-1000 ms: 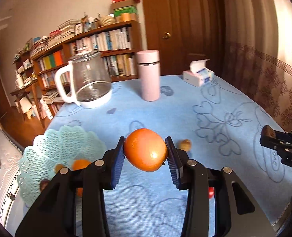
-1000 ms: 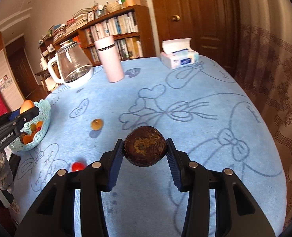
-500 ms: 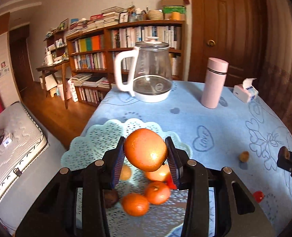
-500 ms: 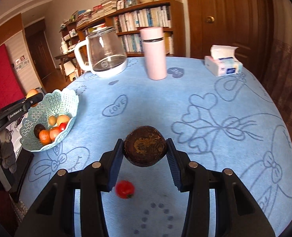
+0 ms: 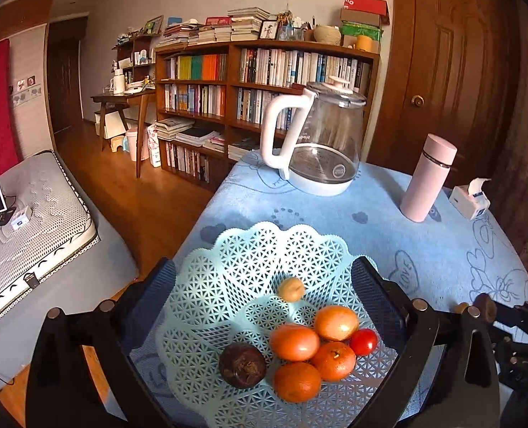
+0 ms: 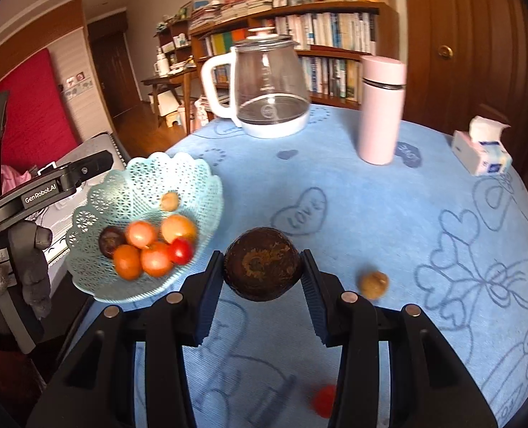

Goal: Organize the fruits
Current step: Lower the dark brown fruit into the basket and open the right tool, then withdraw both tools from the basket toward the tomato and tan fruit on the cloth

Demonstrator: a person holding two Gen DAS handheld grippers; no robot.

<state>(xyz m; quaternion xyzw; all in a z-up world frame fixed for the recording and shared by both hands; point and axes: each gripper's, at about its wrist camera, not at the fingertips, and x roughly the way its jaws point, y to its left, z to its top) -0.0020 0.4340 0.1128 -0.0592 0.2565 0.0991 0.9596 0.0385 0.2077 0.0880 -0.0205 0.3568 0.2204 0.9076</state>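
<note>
A pale blue lattice basket (image 5: 249,246) holds several oranges (image 5: 294,342), a dark brown fruit (image 5: 242,365), a red tomato (image 5: 363,341) and a small tan fruit (image 5: 290,289). My left gripper (image 5: 267,285) hangs open over it, its jaws wide apart with nothing between them. My right gripper (image 6: 262,265) is shut on another dark brown round fruit (image 6: 260,264), just right of the basket (image 6: 178,158). On the blue cloth lie a tan fruit (image 6: 372,284) and a blurred red tomato (image 6: 323,399).
A glass kettle (image 6: 267,89), a pink flask (image 6: 381,107) and a tissue box (image 6: 481,149) stand at the back of the table. The basket sits by the table's left edge, with floor and a mattress (image 5: 31,214) beyond. A gloved hand (image 6: 31,260) holds the left gripper.
My left gripper has opened and the orange it carried now lies in the basket. My right gripper has moved left toward the basket, still holding the dark fruit.
</note>
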